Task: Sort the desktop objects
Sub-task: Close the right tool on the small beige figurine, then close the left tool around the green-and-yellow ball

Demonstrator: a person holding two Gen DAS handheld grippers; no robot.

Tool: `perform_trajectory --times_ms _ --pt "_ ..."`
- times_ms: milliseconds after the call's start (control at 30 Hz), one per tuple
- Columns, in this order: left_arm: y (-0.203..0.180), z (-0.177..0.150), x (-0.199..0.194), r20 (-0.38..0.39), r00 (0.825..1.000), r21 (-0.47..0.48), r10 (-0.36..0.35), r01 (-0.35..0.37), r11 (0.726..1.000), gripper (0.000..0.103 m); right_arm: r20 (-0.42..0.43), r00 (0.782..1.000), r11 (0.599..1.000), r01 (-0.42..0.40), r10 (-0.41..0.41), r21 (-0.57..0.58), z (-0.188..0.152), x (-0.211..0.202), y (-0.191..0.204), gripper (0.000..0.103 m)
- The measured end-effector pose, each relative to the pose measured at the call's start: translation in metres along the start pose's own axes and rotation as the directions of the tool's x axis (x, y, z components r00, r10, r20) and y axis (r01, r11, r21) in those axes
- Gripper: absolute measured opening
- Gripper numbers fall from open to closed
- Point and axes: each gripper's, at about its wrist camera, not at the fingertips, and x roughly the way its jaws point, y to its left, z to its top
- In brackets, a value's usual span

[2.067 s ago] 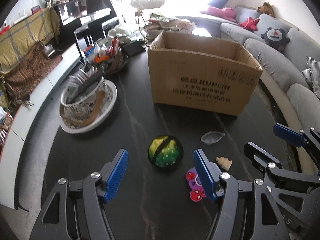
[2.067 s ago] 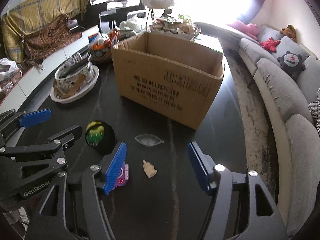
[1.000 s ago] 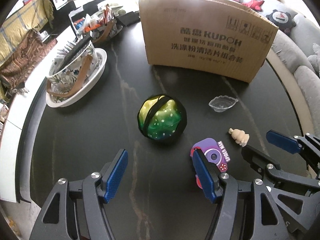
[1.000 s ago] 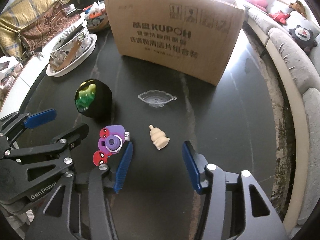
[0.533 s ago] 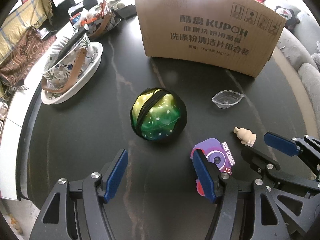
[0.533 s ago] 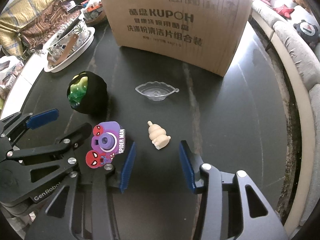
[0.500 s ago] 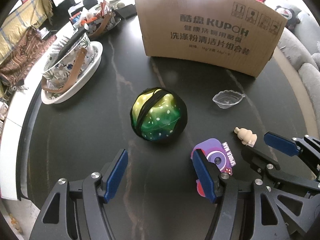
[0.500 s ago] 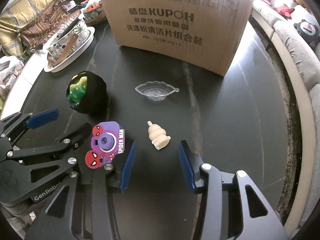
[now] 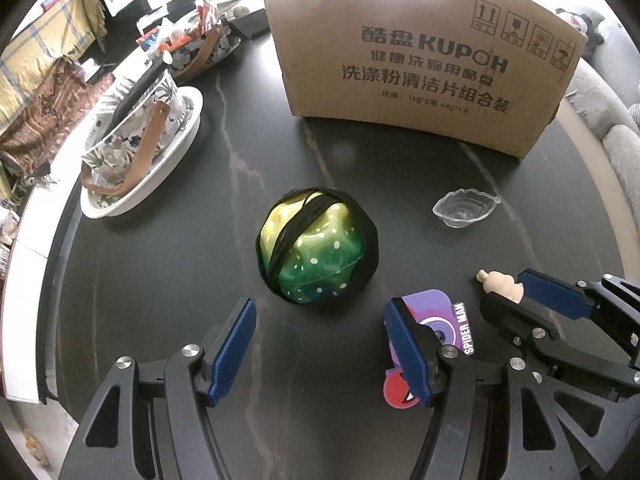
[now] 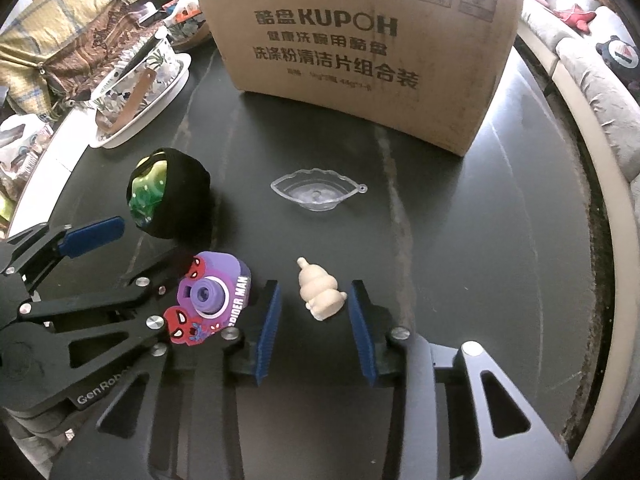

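Observation:
A green-yellow ball in a black wrap [image 9: 316, 246] lies on the dark table just ahead of my open left gripper [image 9: 320, 332]; it also shows in the right wrist view [image 10: 168, 192]. A purple Spider-Man toy camera [image 10: 212, 300] lies beside the left gripper's right finger [image 9: 408, 348]. A small beige figurine [image 10: 320, 294] lies between the blue pads of my open right gripper [image 10: 314, 312], not touching them. A clear leaf-shaped dish [image 10: 318, 190] lies further ahead. The cardboard box [image 10: 360, 40] stands behind.
A white plate with a floral basket [image 9: 136, 148] sits at the left, and a second basket of clutter [image 9: 192, 48] behind it. A grey sofa [image 10: 600, 80] curves past the table's right edge.
Both grippers moved forward and down toward the table. The right gripper's fingers narrowed and now flank the beige figurine. The left gripper drew closer to the ball.

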Motion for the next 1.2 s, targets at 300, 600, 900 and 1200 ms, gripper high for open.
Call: perform_trajectory --times_ms 300,600,900,1200 --pt "-0.006 -0.001 -0.005 0.012 1.000 0.021 0.003 -0.003 1.000 0.062 -0.010 1.000 1.000 -0.028 0.028 -0.004 0.001 0.003 0.001 0.018" --pt "0.018 0.001 -0.026 0.058 0.994 -0.045 -0.093 0.096 0.994 0.062 0.052 0.999 0.999 0.008 -0.006 -0.046 0.007 -0.022 0.020 0.018" --pt "0.036 0.019 -0.025 0.042 0.983 -0.075 -0.177 0.180 0.981 0.062 0.088 0.996 0.997 0.022 -0.015 -0.070 0.024 -0.032 0.031 0.018" --pt "0.035 0.034 -0.009 0.022 0.983 -0.041 -0.183 0.184 0.982 0.063 0.096 0.995 0.996 0.035 -0.027 -0.084 0.037 -0.031 0.033 0.018"
